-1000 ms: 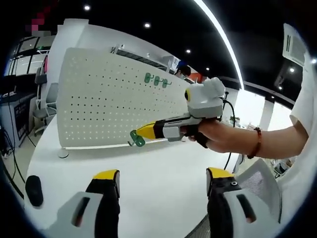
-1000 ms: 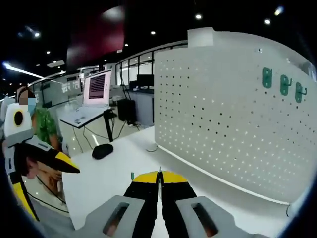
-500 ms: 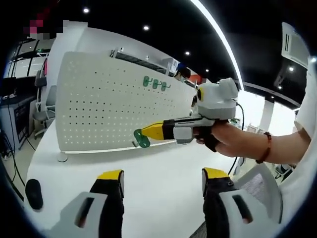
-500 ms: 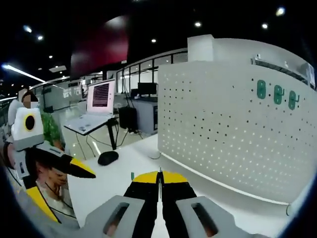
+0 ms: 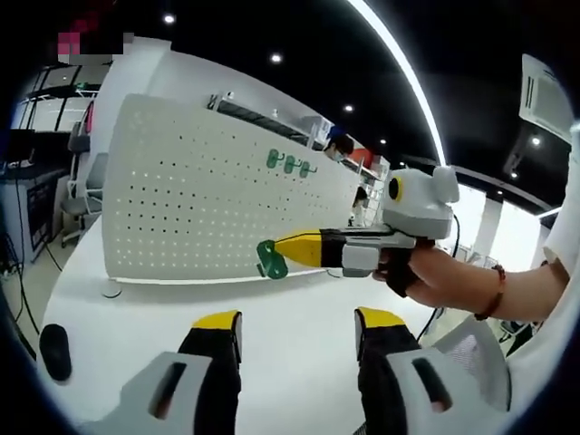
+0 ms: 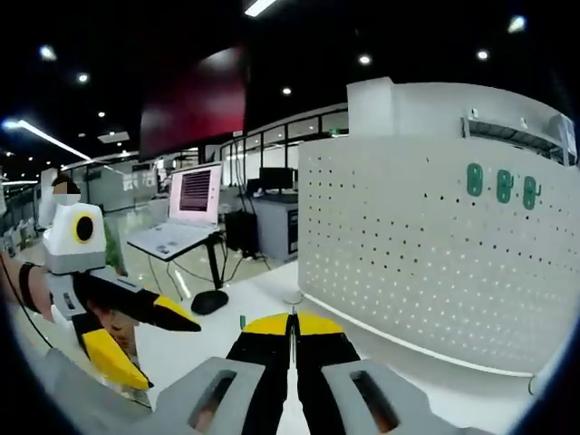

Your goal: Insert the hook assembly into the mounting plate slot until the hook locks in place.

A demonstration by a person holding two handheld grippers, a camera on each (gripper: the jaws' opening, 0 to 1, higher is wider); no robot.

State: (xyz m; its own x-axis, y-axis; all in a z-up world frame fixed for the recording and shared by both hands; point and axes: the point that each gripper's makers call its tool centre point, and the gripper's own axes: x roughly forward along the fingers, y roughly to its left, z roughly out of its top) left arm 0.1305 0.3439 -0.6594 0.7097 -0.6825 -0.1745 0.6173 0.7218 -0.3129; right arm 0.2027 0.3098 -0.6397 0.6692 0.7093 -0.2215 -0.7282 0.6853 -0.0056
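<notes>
In the left gripper view, showing the left gripper point(image 5: 290, 328) with jaws standing wide apart over the white bench point(image 5: 299, 313), gripping nothing. Ahead of those jaws and a little above, crossing in from the right: the right gripper point(image 5: 292, 248), carried in a hand point(image 5: 426, 272), jaws pinched shut on a green hook point(image 5: 270, 260) at the yellow tips. Beyond the hook, standing upright on the bench, a white perforated mounting plate point(image 5: 181, 208), with three more green hooks point(image 5: 290, 164) hanging high on it; held hook lying in front of the plate's lower part, contact impossible to tell. In the right gripper view, showing the right gripper point(image 6: 292, 319) closed, tips meeting, only a sliver of green peeking at them. Plate rising ahead and to the right of the jaws; left gripper point(image 6: 154, 340) hanging open to their left.
</notes>
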